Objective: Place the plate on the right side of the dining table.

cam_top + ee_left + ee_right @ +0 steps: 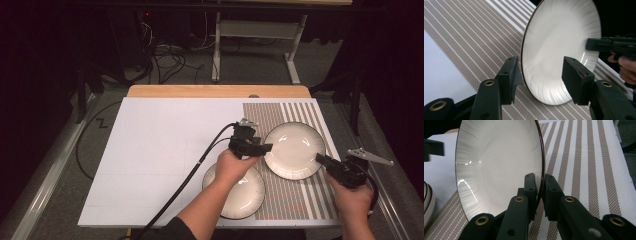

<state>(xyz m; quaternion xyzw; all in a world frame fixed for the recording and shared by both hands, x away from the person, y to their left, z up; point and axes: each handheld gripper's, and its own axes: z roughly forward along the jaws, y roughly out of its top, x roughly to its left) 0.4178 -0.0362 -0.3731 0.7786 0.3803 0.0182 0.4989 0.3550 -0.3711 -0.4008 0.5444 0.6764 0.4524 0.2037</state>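
1. High view: far round cream ceramic plate with dark rim (pixel 295 150) sits on the brown-and-white striped woven placemat (pixel 300 112), right side of the table.
2. Right gripper (pixel 539 192) has its jaws clamped on the plate's right rim.
3. Left gripper (pixel 540 75) has its jaws spread, straddling the plate's left rim, not closed on it.
4. Judgement: two-handed pickup in progress; next, close left on the rim, then lift level.
5. Second, near cream plate (pixel 245 197) lies under the left forearm.

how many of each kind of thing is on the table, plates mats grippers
plates: 2, far plate, near plate
striped mat: 1
grippers: 2, left gripper, right gripper
total: 5
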